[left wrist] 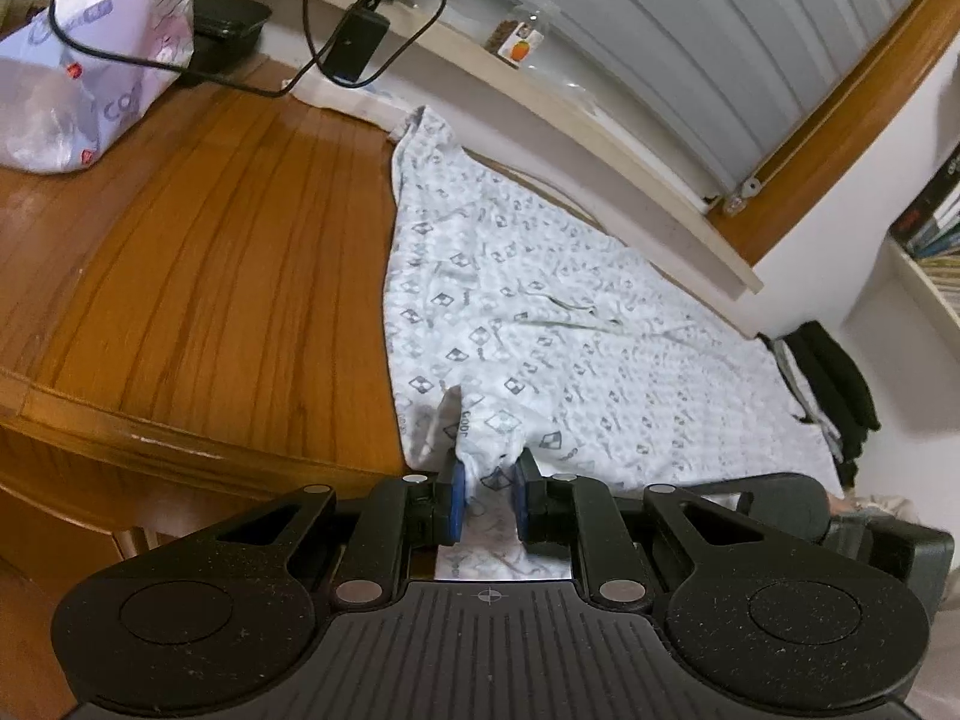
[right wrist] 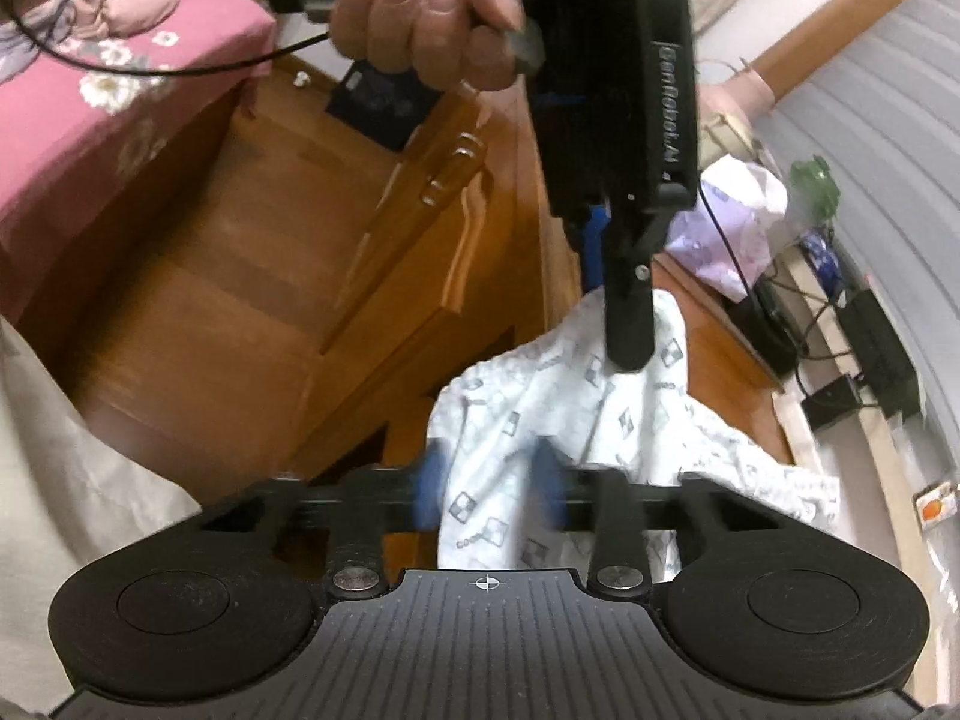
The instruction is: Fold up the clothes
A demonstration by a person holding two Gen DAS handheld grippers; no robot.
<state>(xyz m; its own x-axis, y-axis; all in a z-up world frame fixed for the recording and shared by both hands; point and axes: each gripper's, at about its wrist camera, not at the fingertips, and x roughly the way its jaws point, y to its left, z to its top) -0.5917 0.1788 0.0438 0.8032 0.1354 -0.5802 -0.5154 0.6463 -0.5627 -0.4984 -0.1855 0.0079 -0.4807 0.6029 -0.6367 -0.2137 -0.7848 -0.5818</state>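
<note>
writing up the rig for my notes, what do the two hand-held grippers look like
Each hand-held gripper is matte black plastic: a ribbed centre plate with a small crosshair mark, two round discs at the sides, silver pivot screws, linkage bars and blue pads on the fingers. That holds for the left hand-held gripper and the right hand-held gripper. The right wrist view shows white lettering on the left one's body and a thin black cable by its handle.

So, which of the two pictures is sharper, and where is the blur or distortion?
Left wrist view: sharp; the patterned cloth and the left gripper are crisp, but the fisheye bends the window sill. Right wrist view: motion blur; the right gripper has smeared blue pads, the wooden furniture looks soft, and the hand above is clearer.
</note>
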